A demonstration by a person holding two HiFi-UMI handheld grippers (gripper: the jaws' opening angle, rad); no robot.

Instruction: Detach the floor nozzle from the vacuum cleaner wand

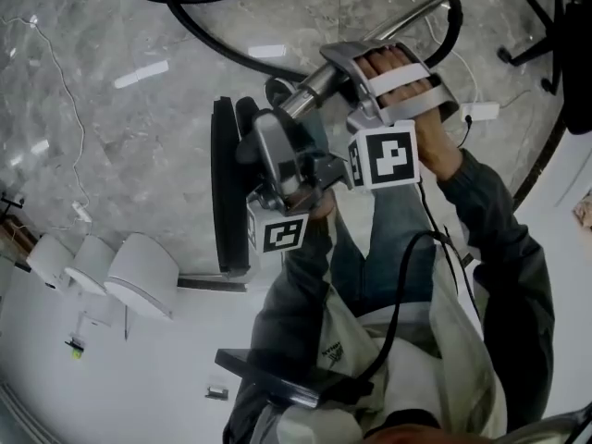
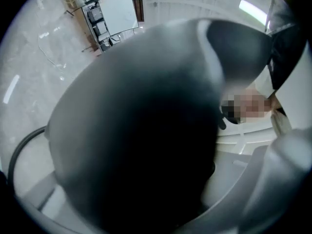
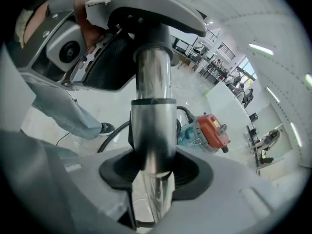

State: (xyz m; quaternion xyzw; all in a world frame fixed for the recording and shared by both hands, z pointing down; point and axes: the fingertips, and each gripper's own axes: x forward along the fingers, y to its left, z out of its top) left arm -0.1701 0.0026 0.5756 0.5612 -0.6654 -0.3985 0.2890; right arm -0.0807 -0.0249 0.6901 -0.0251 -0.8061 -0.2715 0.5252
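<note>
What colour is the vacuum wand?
Shiny silver metal; the wand shows best in the right gripper view.

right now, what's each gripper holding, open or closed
left gripper: cannot tell; the dark floor nozzle sits right against it and blocks its view
right gripper: closed on the wand

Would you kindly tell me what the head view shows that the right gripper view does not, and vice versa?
Only the head view: the long black floor nozzle at full length, and three white rounded objects at the lower left. Only the right gripper view: the orange and teal vacuum cleaner body on the floor, and the right gripper closed on the shiny metal wand. Both: that wand, the black hose and the pale grey marble floor.
</note>
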